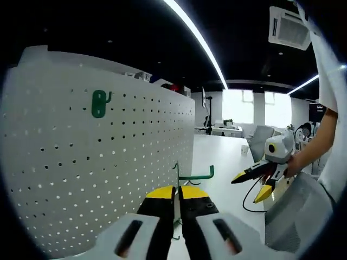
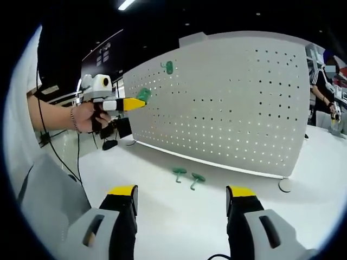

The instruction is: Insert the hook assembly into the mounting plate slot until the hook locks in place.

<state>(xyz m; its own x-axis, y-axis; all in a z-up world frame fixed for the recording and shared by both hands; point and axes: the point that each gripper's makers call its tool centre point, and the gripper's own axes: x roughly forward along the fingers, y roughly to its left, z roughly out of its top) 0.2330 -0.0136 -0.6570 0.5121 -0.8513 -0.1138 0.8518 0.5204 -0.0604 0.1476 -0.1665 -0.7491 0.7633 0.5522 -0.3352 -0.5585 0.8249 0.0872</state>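
Left gripper view: my left gripper [image 1: 177,203] clamped on a green hook [image 1: 192,176] beside the pegboard [image 1: 108,162], right gripper [image 2: 181,197] wide apart.

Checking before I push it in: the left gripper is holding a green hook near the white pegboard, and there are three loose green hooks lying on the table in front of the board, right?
Not quite: two loose green hooks lie on the table, not three, as the right gripper view shows. The rest holds: the left gripper holds a green hook near the white pegboard.

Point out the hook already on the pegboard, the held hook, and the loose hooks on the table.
mounted hook [image 1: 99,104], left gripper view, its body.
held hook [image 1: 195,176], left gripper view, its arm.
loose hooks [image 2: 179,172], right gripper view, left one's base.
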